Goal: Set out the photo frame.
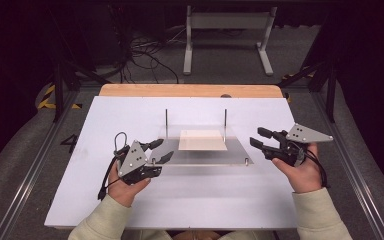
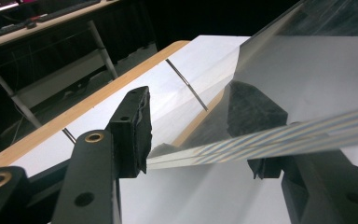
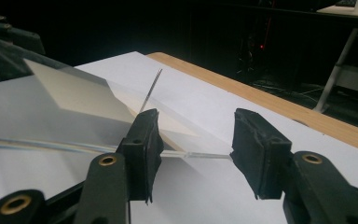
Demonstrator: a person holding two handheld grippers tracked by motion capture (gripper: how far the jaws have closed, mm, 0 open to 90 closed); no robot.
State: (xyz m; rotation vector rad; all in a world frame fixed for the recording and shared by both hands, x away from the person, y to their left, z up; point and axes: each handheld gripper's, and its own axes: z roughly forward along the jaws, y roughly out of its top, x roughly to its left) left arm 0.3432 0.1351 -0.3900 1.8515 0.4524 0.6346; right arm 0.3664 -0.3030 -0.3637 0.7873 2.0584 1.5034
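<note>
Jaws of both grippers stand wide apart: left gripper [image 1: 161, 151] straddles the clear plate's [image 1: 200, 156] edge; right gripper [image 1: 261, 138] frames its corner.

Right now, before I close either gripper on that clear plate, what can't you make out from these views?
- Left gripper: high view too small to tell whether the jaws touch the clear plate; in the left gripper view the plate edge lies between the jaws, and one jaw shows blurred through it.
- Right gripper: in the right gripper view its jaws straddle the plate corner; contact unclear.
- Thin upright rods: bases too small to see.
</note>
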